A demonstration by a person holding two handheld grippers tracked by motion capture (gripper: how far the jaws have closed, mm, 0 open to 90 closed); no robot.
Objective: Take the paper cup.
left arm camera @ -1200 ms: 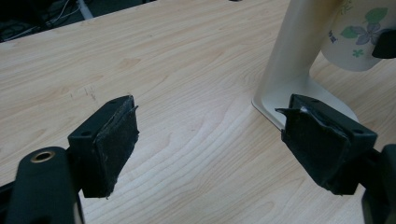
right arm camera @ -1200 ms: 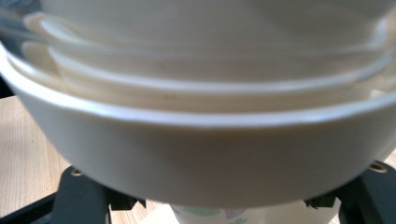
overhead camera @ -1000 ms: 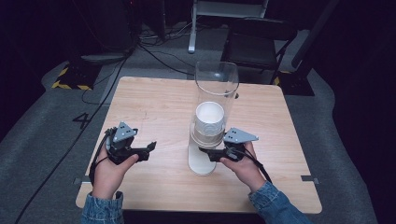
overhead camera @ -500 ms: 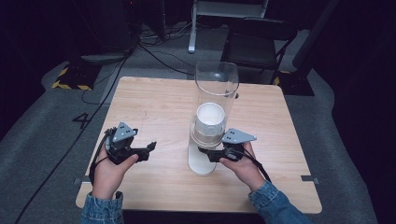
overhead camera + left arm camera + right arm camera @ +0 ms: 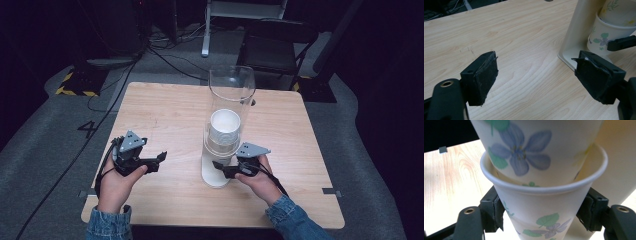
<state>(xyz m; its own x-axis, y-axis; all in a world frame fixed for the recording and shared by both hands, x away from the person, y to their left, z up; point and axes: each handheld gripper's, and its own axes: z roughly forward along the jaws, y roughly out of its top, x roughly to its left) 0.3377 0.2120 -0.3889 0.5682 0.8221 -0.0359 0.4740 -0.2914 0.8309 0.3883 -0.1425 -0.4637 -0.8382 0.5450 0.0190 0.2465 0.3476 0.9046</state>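
Nearest, the right gripper [image 5: 544,215] clamps the lowest flowered white paper cup [image 5: 541,217] of the stack in the clear cylindrical dispenser [image 5: 231,100]. The left gripper [image 5: 150,162], jaws wide and empty, hovers beside it over the pale wooden table [image 5: 165,115].

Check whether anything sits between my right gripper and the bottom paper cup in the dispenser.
Nothing does: the right gripper already has its pads pressed on both sides of the bottom cup, below its rim, with the next cup nested inside it.

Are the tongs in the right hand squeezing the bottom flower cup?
Yes, shut on it. The right tongs have both black pads pressed against the sides of the bottom cup of the stack.
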